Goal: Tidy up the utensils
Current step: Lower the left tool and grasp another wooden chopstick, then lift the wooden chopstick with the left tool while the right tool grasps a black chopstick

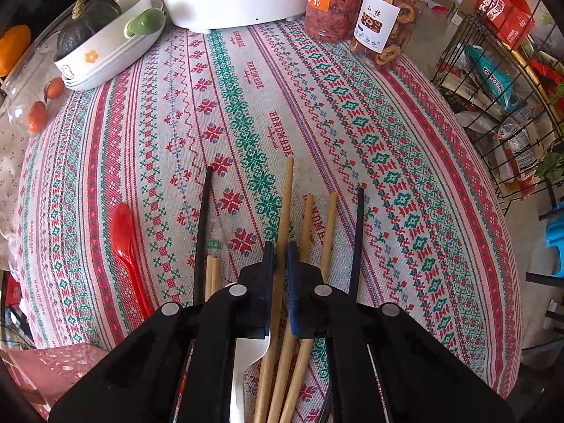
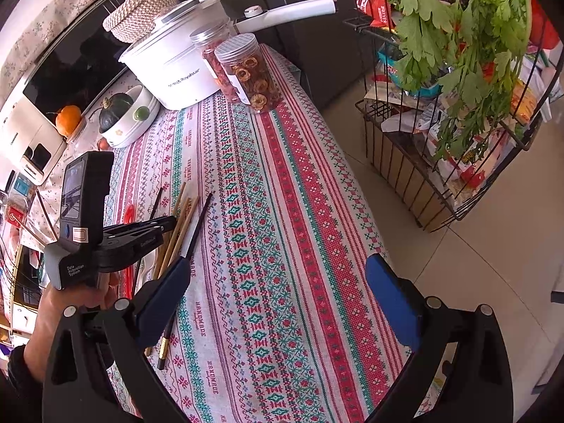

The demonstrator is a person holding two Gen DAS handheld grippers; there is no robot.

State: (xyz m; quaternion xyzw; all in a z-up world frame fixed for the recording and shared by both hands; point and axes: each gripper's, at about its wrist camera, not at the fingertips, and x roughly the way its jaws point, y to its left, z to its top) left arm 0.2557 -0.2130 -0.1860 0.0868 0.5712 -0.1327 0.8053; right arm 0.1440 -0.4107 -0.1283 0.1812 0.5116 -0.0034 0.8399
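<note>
Several chopsticks lie in a loose fan on the tabletop (image 1: 317, 81), under and ahead of the left gripper (image 1: 281, 257): wooden chopsticks (image 1: 287, 204) in the middle, one black chopstick (image 1: 203, 222) to their left, another black chopstick (image 1: 357, 243) to their right. Red spoon (image 1: 127, 246) well to the left; white fork (image 1: 246, 363) partly hidden beneath the gripper body.

Left fingers (image 1: 268, 264): nearly closed around the longest wooden stick, contact likely (not certain from this angle). Judged step: lifting one wooden stick to pair it off. Best done by squeezing squarely on that stick alone, lifting straight so neighbours are not dragged.

Right gripper (image 2: 282, 282): fingers spread wide, holding nothing, hovering over bare cloth beside the pile.

View differences: the right wrist view shows the left gripper from outside, the hand (image 2: 67, 303) holding it, and a black chopstick's gold-banded end (image 2: 164, 345); only the left wrist view shows the spoon whole, plus the fork
</note>
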